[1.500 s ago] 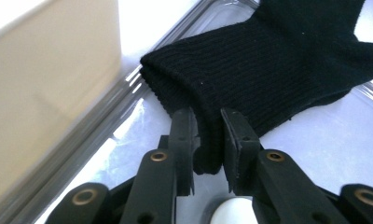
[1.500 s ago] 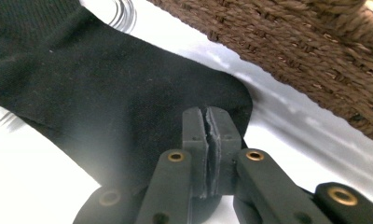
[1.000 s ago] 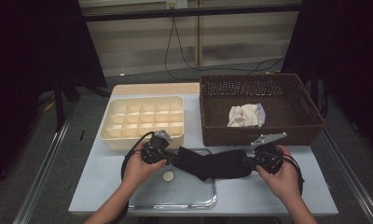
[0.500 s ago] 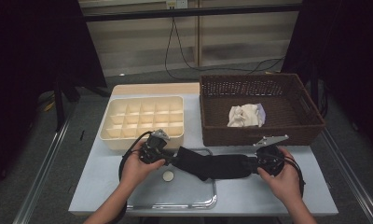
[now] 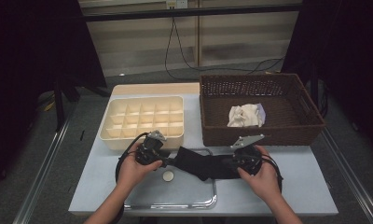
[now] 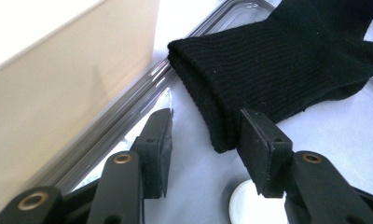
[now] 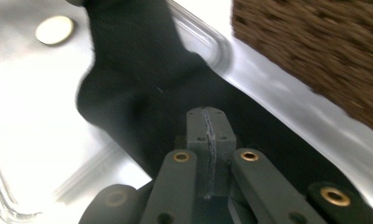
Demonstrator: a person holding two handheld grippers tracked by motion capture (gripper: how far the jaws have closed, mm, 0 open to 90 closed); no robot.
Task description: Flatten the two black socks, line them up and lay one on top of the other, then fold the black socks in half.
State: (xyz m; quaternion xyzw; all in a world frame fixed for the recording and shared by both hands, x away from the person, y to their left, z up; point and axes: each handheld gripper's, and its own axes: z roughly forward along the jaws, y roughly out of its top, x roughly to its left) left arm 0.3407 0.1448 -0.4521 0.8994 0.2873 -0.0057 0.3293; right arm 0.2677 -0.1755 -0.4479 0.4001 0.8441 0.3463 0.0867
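Tongs first: my left gripper [image 6: 204,151] is sitting with jaws spread apart, the cuff of the black sock [image 6: 287,65] lying against the inside of one pad [image 6: 257,140], nothing pinched yet. My right gripper [image 7: 208,140] is showing jaws pressed flat together; sock fabric is lying right under and around the tip, but I cannot tell whether any of it is actually caught between the pads.

Sock is stretching between both tools, lying across the back edge of the clear tray [image 5: 194,200], cuff end toward the left hand [image 5: 133,170], other end at the right hand [image 5: 264,179].

Risks, as I'm judging them: the left jaws are only straddling the cuff edge, so closing now could be nipping one layer or missing entirely. If the right side isn't really gripping, any pull is going to slide the sock off. Tray rim could be snagging the fabric or the lower jaw.

Containers: tray is holding a small white disc [image 5: 168,176] just under the left tool. Cream divided box [image 5: 142,122] is looking empty in every cell I can see. Brown wicker basket [image 5: 310,112] is holding one crumpled white cloth [image 5: 245,115].
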